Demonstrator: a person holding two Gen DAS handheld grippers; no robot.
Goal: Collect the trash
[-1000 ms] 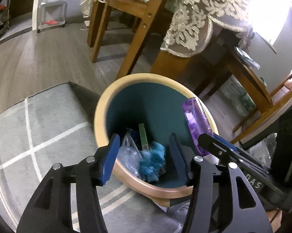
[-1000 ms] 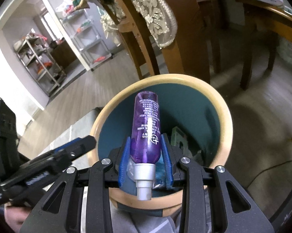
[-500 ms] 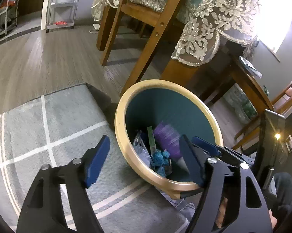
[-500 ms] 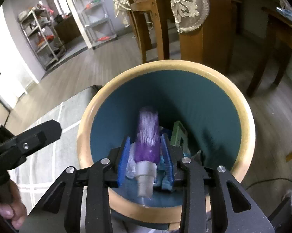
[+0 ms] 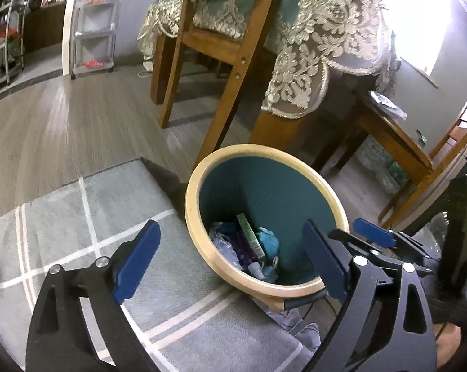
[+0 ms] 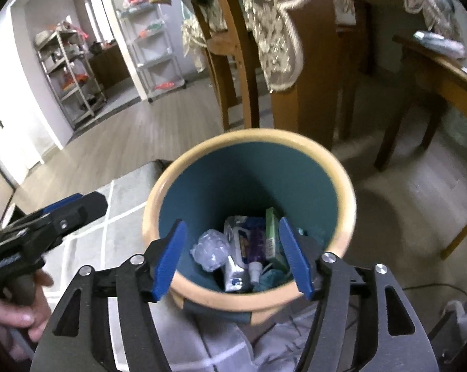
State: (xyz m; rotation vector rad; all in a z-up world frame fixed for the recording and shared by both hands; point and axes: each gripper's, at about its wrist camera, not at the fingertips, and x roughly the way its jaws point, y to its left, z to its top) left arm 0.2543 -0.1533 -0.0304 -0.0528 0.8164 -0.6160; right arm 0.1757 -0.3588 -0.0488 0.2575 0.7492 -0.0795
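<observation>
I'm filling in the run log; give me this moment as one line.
step: drop done | purple spray bottle: lying in teal wood-rimmed bin | right gripper: open, just opened, empty | left gripper: open, just opened, empty

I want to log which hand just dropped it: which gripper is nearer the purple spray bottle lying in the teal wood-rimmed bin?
Right. The right gripper, open, hangs directly above the purple spray bottle in the bin; the left gripper, open, straddles the bin's near rim, off to the side.

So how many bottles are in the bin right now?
1: a purple spray bottle lying in the bin among the other trash, nozzle toward the camera. More could be buried underneath.
</observation>
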